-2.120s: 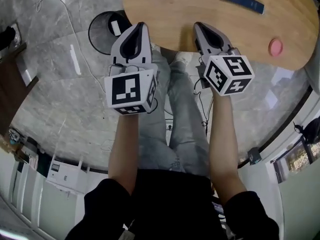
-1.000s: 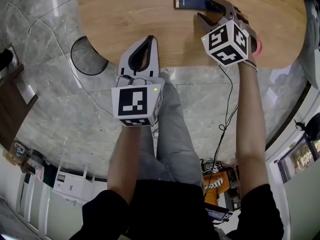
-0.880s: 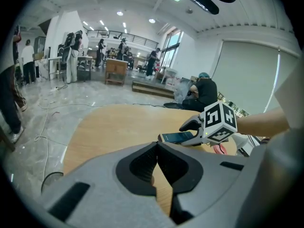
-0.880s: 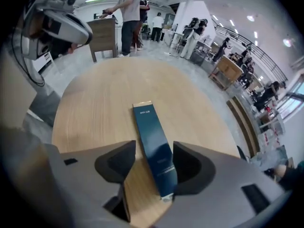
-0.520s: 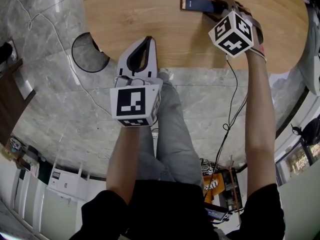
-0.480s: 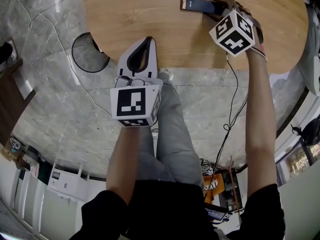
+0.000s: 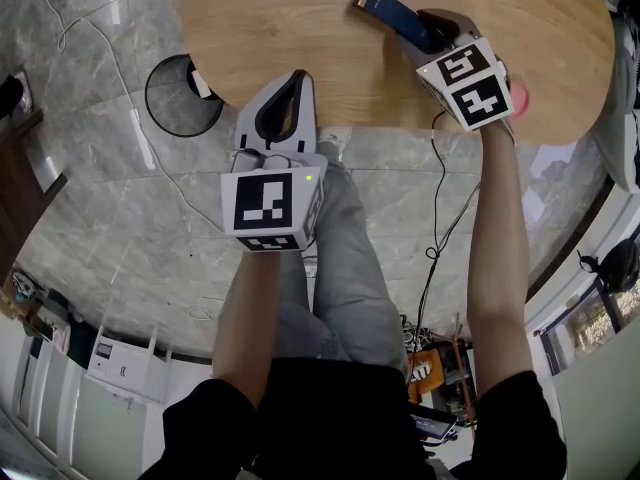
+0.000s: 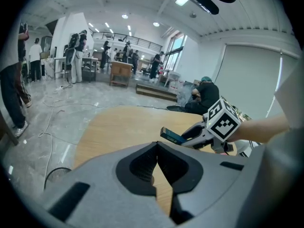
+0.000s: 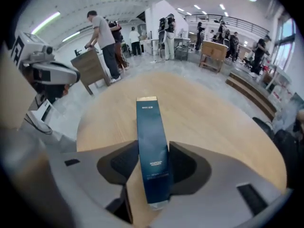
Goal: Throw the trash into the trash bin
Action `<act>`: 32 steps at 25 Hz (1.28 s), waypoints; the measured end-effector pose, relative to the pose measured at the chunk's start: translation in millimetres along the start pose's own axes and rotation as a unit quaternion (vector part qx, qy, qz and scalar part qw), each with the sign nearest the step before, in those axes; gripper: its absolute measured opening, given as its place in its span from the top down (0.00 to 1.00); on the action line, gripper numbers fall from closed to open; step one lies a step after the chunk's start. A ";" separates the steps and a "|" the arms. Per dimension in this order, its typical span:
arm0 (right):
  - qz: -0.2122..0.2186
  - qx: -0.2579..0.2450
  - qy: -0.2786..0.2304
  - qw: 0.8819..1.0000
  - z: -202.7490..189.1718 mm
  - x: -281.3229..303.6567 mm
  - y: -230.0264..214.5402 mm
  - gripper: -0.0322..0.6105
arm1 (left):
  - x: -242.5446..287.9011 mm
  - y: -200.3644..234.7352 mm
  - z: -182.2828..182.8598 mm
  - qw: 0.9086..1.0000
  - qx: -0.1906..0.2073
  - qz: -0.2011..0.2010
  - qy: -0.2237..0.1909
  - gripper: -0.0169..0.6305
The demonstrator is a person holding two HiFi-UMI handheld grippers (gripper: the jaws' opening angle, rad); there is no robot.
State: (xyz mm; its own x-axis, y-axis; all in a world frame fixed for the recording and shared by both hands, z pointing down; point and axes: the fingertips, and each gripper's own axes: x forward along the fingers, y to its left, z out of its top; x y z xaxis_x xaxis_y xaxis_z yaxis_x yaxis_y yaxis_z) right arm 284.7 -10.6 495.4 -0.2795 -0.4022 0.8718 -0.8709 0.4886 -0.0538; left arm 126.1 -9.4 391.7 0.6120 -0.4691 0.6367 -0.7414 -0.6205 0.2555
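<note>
A long dark blue box [image 7: 393,13] is the trash; it juts out over the round wooden table [image 7: 290,18] from my right gripper [image 7: 432,30]. In the right gripper view the box [image 9: 152,141] runs lengthwise between the jaws of that gripper [image 9: 153,151], which are closing, and both pads touch its sides. My left gripper [image 7: 288,78] hovers at the table's near edge, shut and empty; in its own view the left gripper's [image 8: 156,145] tips meet. The black trash bin [image 7: 178,96] stands on the floor left of the table.
A pink round object [image 7: 519,96] lies on the table just right of my right hand. A white item [image 7: 203,84] sits in the bin. Cables trail over the grey marble floor [image 7: 120,198]. My legs are under the table edge. People and desks stand far off.
My right gripper has rolled and drawn back a little, and the blue box between its jaws has swung from crosswise to a slant. The left gripper has stayed put.
</note>
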 end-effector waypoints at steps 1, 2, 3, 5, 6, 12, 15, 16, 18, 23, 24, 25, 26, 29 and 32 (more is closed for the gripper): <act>0.004 0.016 -0.013 1.000 3.1 -2.7 9.0 0.65 | -3.4 2.4 -0.7 1.000 -0.002 0.002 -0.001 0.97; 0.009 0.031 -0.023 0.999 5.0 -5.3 18.8 0.65 | -7.1 4.9 -1.7 1.000 -0.004 0.004 -0.003 0.97; 0.014 0.044 -0.031 0.998 6.2 -7.6 29.0 0.65 | -11.0 7.5 -3.0 1.000 -0.006 0.006 -0.004 0.97; 0.025 0.068 -0.042 0.996 9.6 -11.0 49.5 0.65 | -19.0 14.4 -6.5 1.000 -0.011 0.012 -0.006 0.97; 0.030 0.078 -0.049 0.995 12.6 -11.6 60.0 0.65 | -23.2 19.2 -8.6 1.000 -0.014 0.015 -0.007 0.97; 0.062 0.113 -0.065 0.990 33.7 -6.7 119.1 0.65 | -55.1 61.5 -21.6 0.998 -0.043 0.049 -0.018 0.97; 0.086 0.123 -0.075 0.986 51.1 -1.9 147.0 0.65 | -72.1 89.5 -26.8 0.995 -0.059 0.077 -0.025 0.97; 0.098 0.131 -0.082 0.983 58.2 -0.3 157.3 0.65 | -78.6 98.8 -29.2 0.994 -0.065 0.087 -0.027 0.97; 0.127 0.148 -0.095 0.976 74.4 5.5 181.4 0.65 | -94.4 119.6 -35.3 0.991 -0.078 0.108 -0.030 0.97; 0.191 0.157 -0.096 0.964 113.7 29.7 235.3 0.65 | -131.6 168.3 -50.4 0.979 -0.118 0.162 -0.047 0.97; 0.202 0.154 -0.091 0.963 120.8 36.1 246.3 0.65 | -139.3 178.7 -54.4 0.975 -0.127 0.173 -0.050 0.97; 0.212 0.149 -0.084 0.962 128.1 43.1 257.9 0.65 | -147.2 189.9 -59.0 0.972 -0.137 0.185 -0.053 0.97; 0.222 0.143 -0.078 0.961 135.3 50.5 269.7 0.65 | -154.9 201.4 -63.9 0.968 -0.146 0.196 -0.056 0.97; 0.255 0.115 -0.057 0.958 155.7 74.7 303.4 0.65 | -176.0 233.5 -80.3 0.955 -0.175 0.232 -0.062 0.97; 0.282 0.085 -0.038 0.955 171.8 97.2 335.1 0.65 | -196.6 259.8 -98.3 0.943 -0.201 0.258 -0.066 0.97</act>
State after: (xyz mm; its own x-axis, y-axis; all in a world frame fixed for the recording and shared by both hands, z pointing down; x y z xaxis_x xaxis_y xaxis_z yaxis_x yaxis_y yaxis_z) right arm -103.8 -19.0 478.5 -0.7465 -0.1703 0.6432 -0.6242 0.5139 -0.5884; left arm -213.9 -16.6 404.4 0.1500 -0.7334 0.6631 -0.9780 -0.0119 0.2081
